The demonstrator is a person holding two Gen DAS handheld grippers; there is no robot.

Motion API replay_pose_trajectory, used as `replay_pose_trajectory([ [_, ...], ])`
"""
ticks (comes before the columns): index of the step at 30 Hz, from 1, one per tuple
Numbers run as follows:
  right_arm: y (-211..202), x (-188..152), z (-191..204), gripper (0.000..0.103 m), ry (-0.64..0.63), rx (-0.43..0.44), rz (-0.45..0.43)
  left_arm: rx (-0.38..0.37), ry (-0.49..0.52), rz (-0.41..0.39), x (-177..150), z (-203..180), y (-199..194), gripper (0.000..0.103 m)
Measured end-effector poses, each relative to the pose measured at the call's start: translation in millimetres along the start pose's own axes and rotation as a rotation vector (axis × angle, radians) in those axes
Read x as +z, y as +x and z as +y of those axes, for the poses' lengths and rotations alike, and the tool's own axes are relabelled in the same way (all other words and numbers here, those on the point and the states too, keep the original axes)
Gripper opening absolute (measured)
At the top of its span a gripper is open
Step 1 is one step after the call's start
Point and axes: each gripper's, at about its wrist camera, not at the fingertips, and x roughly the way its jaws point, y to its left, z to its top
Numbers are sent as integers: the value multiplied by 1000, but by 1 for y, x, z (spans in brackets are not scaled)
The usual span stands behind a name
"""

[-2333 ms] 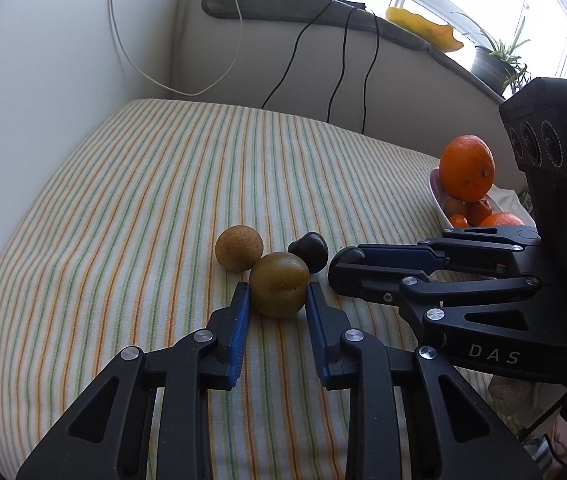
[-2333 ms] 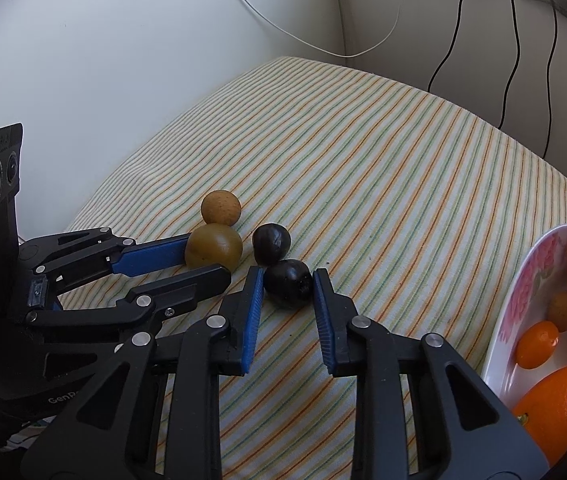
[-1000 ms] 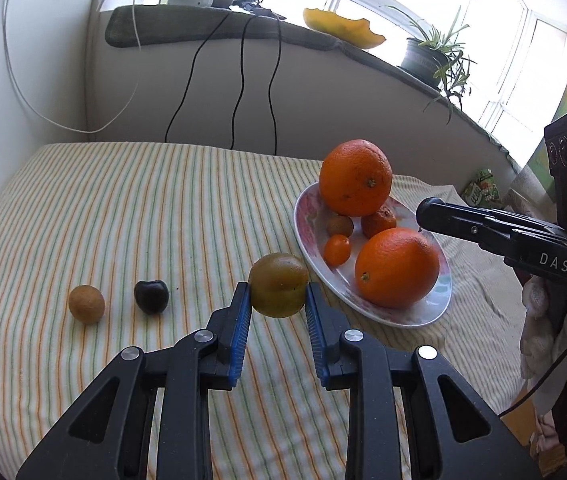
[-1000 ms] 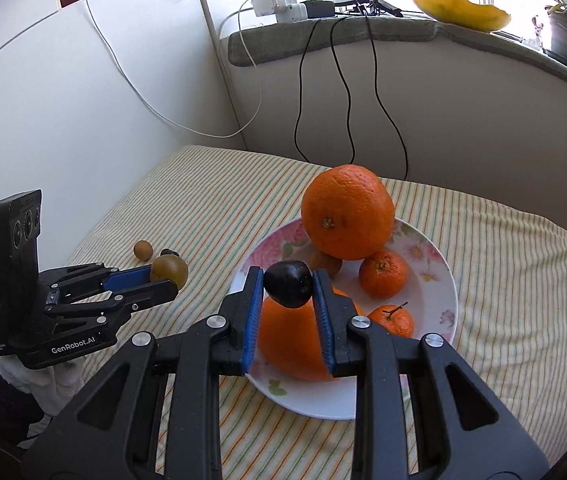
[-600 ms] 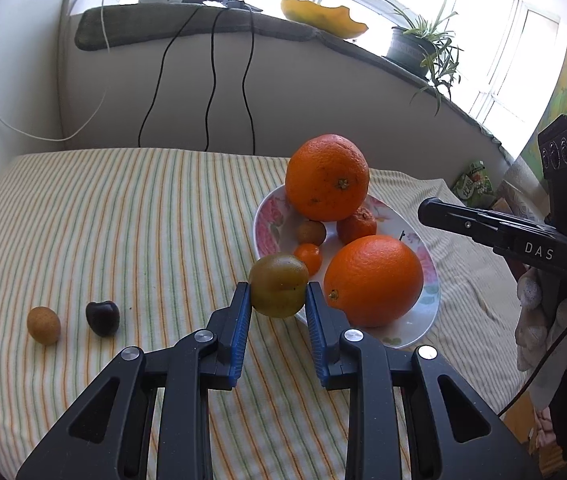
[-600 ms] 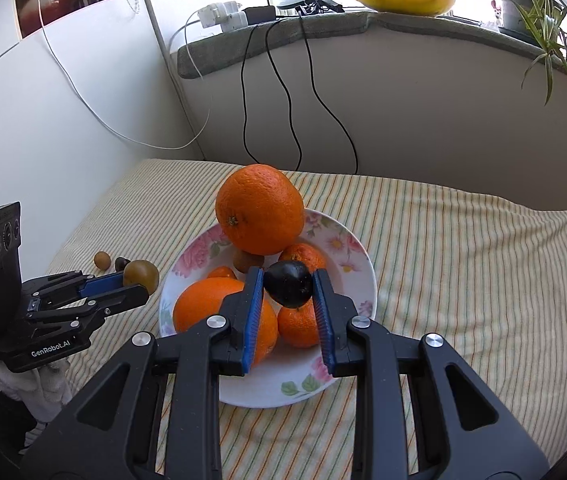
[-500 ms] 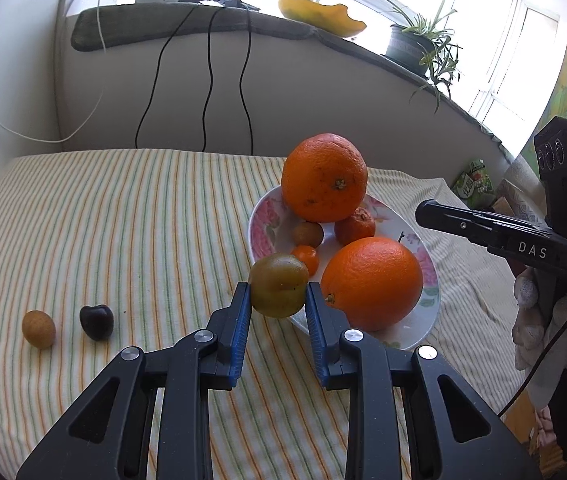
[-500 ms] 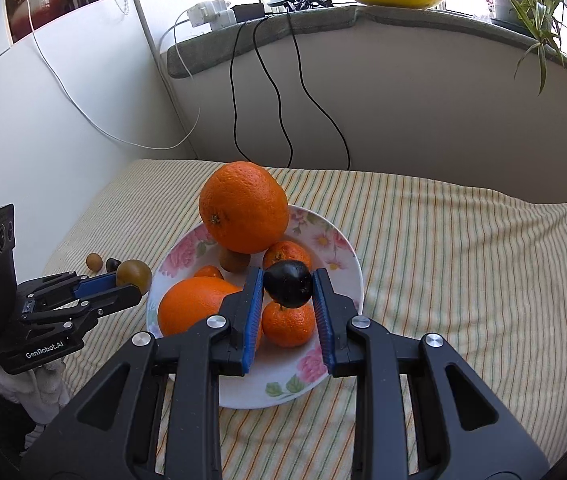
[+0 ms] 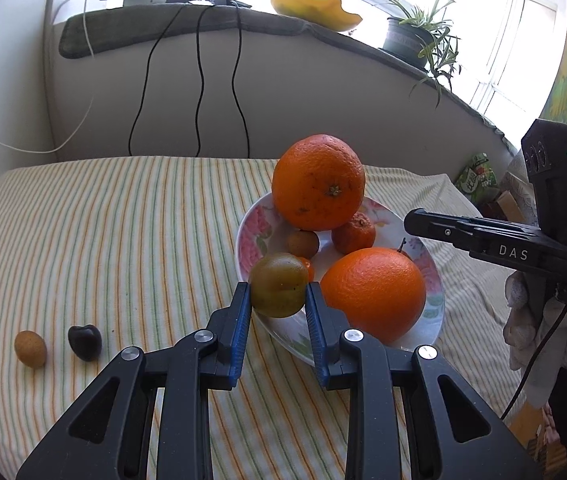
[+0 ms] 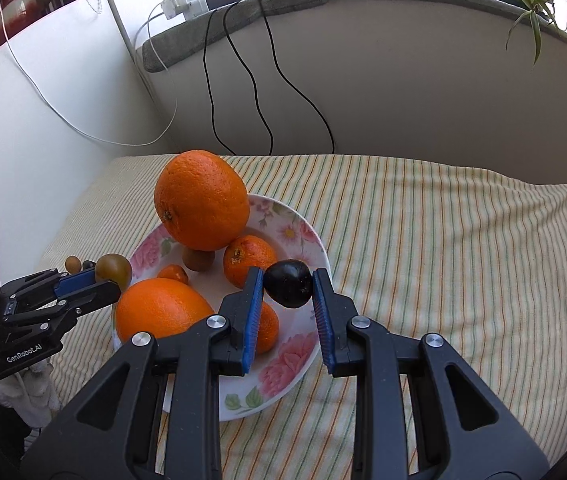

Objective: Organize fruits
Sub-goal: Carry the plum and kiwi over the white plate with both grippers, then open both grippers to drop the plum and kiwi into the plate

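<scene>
Your left gripper [image 9: 278, 294] is pinching a round, smooth olive-green fruit [image 9: 278, 285] between its ribbed blue pads, holding it in the air over the near left rim of the shallow white floral-patterned plate [image 9: 252, 236]; your right gripper [image 10: 288, 285] is squeezing a glossy, dark purple, plum-like fruit [image 10: 287, 282] the same way, hanging above the plate's right side; two large dimpled oranges [image 9: 318, 181] are sitting on the plate, one stacked high, with small tangerines [image 9: 353, 232] and a brownish round fruit [image 9: 302, 243] tucked beneath; out on the striped cloth [image 9: 123, 232], a second dark heart-shaped fruit [image 9: 85, 342] and a small rough tan one [image 9: 30, 349] are lying just beside each other, well apart from the plate.
</scene>
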Motion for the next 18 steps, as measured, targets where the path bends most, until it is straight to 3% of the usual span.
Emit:
replay_pose_trajectory([
  [14,1,1,1,27,4,5,6,10,5,-5,1,-3,-3,27],
  [18,-2,0,2,52,1,-4,-11,13,0,-13,2,-3,-5,36],
])
